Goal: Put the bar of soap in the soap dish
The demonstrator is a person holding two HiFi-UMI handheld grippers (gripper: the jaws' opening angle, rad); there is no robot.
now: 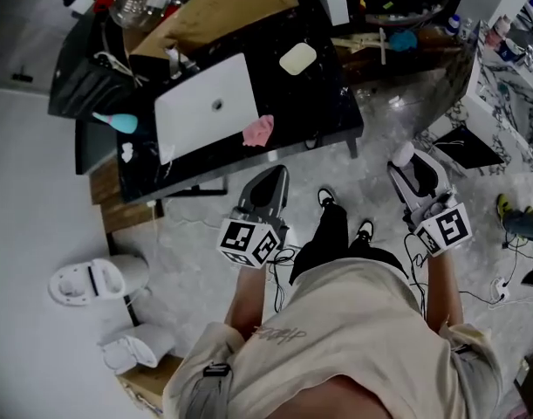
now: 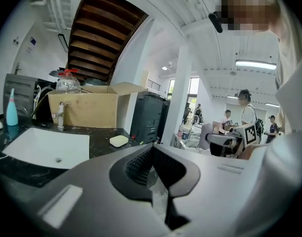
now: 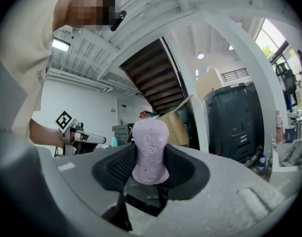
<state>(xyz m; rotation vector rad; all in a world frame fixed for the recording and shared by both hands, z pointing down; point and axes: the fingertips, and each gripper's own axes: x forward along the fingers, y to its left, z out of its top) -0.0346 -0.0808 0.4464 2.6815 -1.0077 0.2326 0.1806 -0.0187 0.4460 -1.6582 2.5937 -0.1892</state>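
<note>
Right gripper (image 3: pixel 151 158) | clamped on bar of soap (image 3: pixel 150 144) | upright between jaws

Head view: from your head, steeply down; your torso nearest, left gripper (image 1: pixel 270 177) and right gripper (image 1: pixel 406 157) mid-frame, black counter (image 1: pixel 323 103) farther ahead. Left gripper view: close behind own jaws, roughly level, faces same counter. Right gripper view: close behind bar of soap (image 3: pixel 150 149), tilted upward. Cardboard box (image 1: pixel 222 9) shows in all three; each gripper view catches other gripper.
</note>
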